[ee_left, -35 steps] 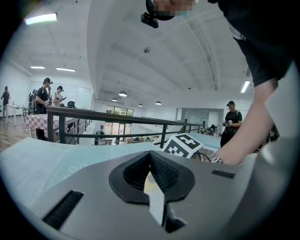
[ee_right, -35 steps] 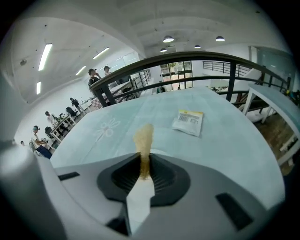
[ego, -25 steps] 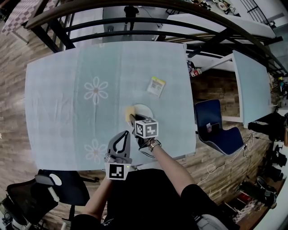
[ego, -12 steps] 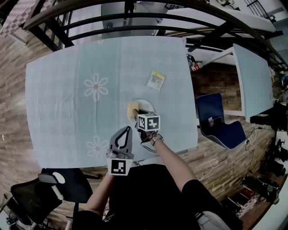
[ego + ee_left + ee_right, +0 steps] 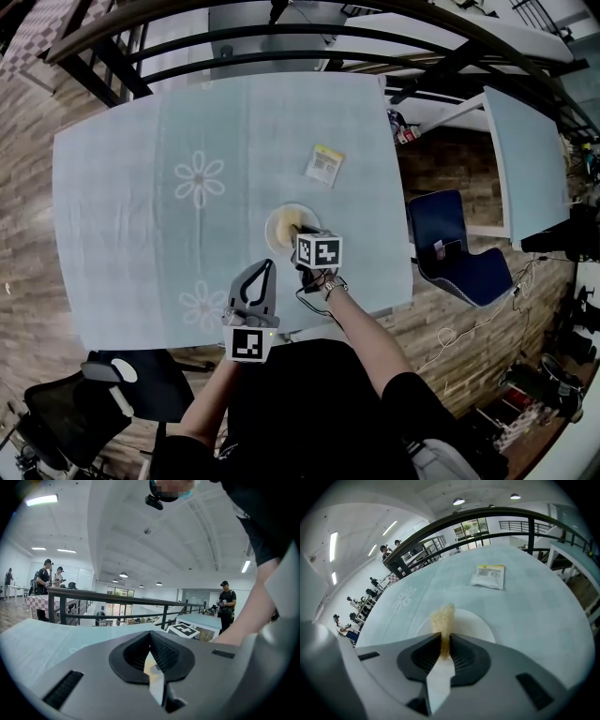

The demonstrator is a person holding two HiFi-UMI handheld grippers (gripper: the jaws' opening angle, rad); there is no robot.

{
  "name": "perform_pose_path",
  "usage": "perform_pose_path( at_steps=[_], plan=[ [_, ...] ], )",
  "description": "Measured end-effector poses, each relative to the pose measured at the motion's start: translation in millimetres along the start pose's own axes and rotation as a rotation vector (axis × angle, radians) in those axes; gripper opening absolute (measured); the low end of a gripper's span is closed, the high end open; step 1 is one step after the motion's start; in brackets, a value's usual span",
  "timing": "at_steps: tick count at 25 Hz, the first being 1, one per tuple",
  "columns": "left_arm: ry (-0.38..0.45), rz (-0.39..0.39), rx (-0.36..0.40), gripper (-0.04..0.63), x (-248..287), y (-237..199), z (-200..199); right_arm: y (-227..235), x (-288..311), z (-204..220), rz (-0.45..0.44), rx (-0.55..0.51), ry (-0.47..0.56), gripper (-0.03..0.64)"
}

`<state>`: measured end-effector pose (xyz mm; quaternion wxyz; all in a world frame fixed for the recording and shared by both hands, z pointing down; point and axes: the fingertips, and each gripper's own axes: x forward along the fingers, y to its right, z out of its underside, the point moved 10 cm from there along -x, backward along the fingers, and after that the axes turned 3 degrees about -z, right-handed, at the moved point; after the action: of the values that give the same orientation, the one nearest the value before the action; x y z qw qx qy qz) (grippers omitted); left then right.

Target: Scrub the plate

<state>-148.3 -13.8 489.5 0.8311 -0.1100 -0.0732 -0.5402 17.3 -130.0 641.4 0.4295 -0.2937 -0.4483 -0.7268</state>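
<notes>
The plate [image 5: 277, 217] sat white and round on the table [image 5: 122, 206], near the edge closest to you and toward the right corner. A second before, the sponge [image 5: 287, 222] hung over the plate's left rim. It had since crossed to the plate's middle, and your right gripper [image 5: 298, 234] had moved rightward with it. Your left gripper [image 5: 266, 272] had kept its place just left of the plate, over the cloth.

The table wore a pale blue cloth printed with white flowers [image 5: 199, 179]. A small yellow-and-white packet [image 5: 324, 165] lay flat beyond the plate, well apart from it. A dark curved railing [image 5: 281, 37] ran past the far side, a blue chair [image 5: 459, 262] stood to the right, and the floor was wood plank. In the left gripper view, people stood in a bright white hall behind the rail.

In the right gripper view, your right gripper [image 5: 444, 641] pinched the yellow sponge [image 5: 442, 618] between its jaws, and the sponge stuck out forward over the plate [image 5: 476, 623], with the packet [image 5: 488, 576] beyond. Your left gripper [image 5: 151, 637] had its jaws pressed together at the tips with nothing between them.
</notes>
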Motion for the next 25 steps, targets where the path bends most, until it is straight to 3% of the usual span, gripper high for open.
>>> perform_pose_path(
  at_steps=[25],
  plan=[
    [0.016, 0.034, 0.009, 0.012, -1.9, 8.2, 2.4, 40.9, -29.4, 0.9, 0.148, 0.011, 0.035, 0.057]
  ],
)
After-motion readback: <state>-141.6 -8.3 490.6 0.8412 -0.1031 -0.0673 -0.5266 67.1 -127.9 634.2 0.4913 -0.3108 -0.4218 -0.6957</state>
